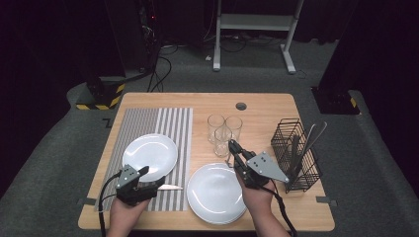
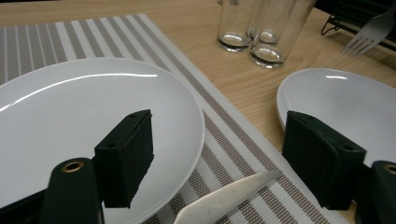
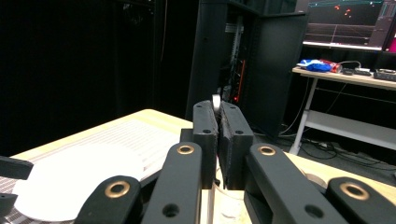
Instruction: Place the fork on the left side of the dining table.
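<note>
- Setting a place appears partly done: one plate sits on the striped placemat at left of centre, and a knife lies on the mat by it.
- The left tool hangs open over that knife, lower left.
- The right tool, mid-frame, is clamped on a fork.
- Judged left: fork, glasses, second plate.
- The wooden tabletop carries a wire caddy at right; a dark room with grey carpet surrounds it.

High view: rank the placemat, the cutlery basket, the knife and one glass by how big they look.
1. Placemat, by far the largest.
2. Cutlery basket.
3 and 4. Glass and knife: too alike to rank, and the left gripper hides part of the knife.
</note>
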A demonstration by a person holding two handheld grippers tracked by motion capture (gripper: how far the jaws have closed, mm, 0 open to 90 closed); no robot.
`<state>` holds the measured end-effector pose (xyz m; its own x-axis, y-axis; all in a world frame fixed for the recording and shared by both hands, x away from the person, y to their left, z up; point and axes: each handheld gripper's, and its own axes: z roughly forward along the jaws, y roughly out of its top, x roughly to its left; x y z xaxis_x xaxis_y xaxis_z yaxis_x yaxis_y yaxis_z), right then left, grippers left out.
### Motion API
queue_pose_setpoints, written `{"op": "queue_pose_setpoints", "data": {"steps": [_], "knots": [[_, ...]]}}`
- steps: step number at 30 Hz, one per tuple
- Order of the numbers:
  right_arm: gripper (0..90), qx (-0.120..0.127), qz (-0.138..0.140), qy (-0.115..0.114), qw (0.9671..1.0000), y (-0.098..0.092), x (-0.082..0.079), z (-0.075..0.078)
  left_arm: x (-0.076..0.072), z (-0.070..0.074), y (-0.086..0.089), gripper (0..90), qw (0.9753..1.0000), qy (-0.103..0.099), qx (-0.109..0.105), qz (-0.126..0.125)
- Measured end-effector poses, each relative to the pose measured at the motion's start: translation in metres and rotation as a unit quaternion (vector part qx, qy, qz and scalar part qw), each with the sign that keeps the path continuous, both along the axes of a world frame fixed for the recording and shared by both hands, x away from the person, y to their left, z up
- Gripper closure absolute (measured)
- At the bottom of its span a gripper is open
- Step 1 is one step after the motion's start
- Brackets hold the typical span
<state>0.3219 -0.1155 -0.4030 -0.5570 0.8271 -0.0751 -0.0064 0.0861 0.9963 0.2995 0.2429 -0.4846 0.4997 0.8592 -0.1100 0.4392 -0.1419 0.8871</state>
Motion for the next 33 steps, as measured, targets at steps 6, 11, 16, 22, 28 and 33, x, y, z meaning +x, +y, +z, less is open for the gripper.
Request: {"op": "queue_pose_setpoints", "data": {"steps": [6, 11, 16, 22, 28, 33], "knots": [[86.4, 0.000, 0.007, 0.000, 1.0000, 0.006, 0.000, 0.000, 0.003, 0.005, -0.011, 24.5, 0.9999, -0.006, -0.006, -0.011], [86.4, 0.000, 0.012, -0.001, 0.9999, 0.010, -0.001, 0.001, 0.005, 0.010, -0.019, 24.4, 0.9997, -0.009, -0.007, -0.022], [86.4, -0.001, 0.017, 0.000, 0.9999, 0.014, -0.001, 0.001, 0.008, 0.012, -0.027, 24.5, 0.9994, -0.009, -0.009, -0.032], [86.4, -0.003, 0.021, 0.003, 0.9998, 0.016, 0.000, 0.000, 0.012, 0.015, -0.038, 24.5, 0.9988, -0.010, -0.009, -0.047], [86.4, -0.004, 0.025, 0.005, 0.9997, 0.019, 0.000, -0.001, 0.016, 0.017, -0.047, 24.6, 0.9982, -0.010, -0.012, -0.058], [86.4, -0.004, 0.028, 0.008, 0.9996, 0.021, 0.000, -0.001, 0.018, 0.018, -0.052, 24.6, 0.9976, -0.010, -0.015, -0.066]]}}
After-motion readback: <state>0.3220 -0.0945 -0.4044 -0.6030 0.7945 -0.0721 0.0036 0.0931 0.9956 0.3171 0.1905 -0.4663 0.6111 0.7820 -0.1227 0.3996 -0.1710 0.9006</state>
